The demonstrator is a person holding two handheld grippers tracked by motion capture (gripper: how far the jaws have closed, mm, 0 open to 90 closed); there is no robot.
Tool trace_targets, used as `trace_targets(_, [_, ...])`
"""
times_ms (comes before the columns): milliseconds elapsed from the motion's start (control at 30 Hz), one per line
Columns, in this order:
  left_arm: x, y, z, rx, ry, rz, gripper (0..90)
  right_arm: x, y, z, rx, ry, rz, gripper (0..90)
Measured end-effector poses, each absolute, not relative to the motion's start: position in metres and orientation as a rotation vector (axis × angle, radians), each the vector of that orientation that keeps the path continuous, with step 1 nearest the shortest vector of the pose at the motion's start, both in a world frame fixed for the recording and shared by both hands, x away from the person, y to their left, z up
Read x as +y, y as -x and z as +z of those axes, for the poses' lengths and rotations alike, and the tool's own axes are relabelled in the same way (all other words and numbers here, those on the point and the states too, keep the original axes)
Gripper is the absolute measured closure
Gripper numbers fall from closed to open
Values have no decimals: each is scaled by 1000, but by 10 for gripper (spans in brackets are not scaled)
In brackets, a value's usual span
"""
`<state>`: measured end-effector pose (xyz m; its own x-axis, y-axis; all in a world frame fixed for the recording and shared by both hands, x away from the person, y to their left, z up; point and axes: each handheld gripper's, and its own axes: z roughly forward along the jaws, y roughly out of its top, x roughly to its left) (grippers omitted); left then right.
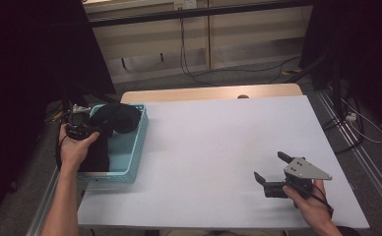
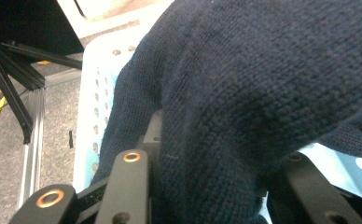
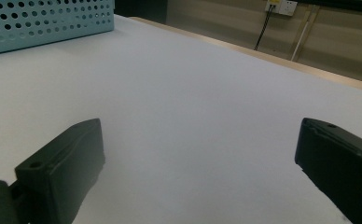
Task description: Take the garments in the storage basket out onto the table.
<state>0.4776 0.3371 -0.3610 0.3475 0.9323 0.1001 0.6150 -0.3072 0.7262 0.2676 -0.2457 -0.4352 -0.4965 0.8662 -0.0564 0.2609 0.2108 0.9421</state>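
The left hand-held gripper was clamped on a dark blue knitted cloth, which was partly lifted over the light blue basket at the left of the table. The right hand-held gripper waited wide and empty. I think the cloth had yet to come out onto the table.

There was one dark navy knitted garment, bunched in one pale blue perforated plastic basket. One white-topped table carried them. Two black two-jaw grippers were present, one left, one right.
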Motion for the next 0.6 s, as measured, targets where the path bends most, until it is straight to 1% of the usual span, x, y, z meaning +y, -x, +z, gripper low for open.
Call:
trace_targets(233, [343, -463, -351, 1328, -1996, 707, 625, -246, -268, -435, 1885, -1043, 1291, 7])
trace_targets(400, [348, -454, -347, 1347, -1945, 724, 625, -245, -268, -435, 1886, -1044, 1289, 7])
trace_targets(600, [351, -441, -341, 1326, -1882, 719, 625, -244, -269, -436, 1890, -1043, 1289, 7])
